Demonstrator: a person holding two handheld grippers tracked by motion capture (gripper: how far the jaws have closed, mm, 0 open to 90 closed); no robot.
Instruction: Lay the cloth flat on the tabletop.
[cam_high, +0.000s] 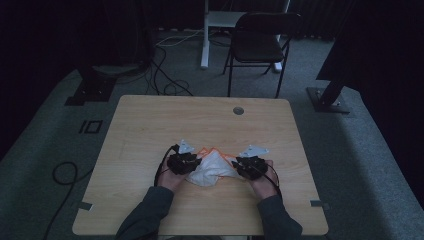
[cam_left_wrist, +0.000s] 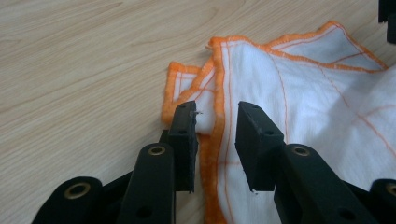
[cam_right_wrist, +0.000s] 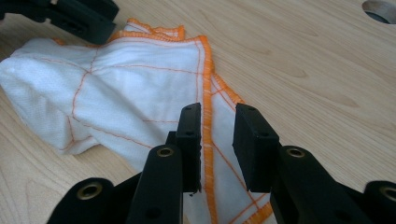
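Grippers astride cloth hems

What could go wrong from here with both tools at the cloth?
Both the left tool and right tool stand open with only the cloth's orange hem between the jaws, so closing might catch one thin layer, or miss. The cloth is bunched in the middle, so lifting could drag it rather than spread it.

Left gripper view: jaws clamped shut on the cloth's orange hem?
No. The left gripper jaws stand apart, with the orange-hemmed white cloth lying in the gap between them and neither pad pressing on it.
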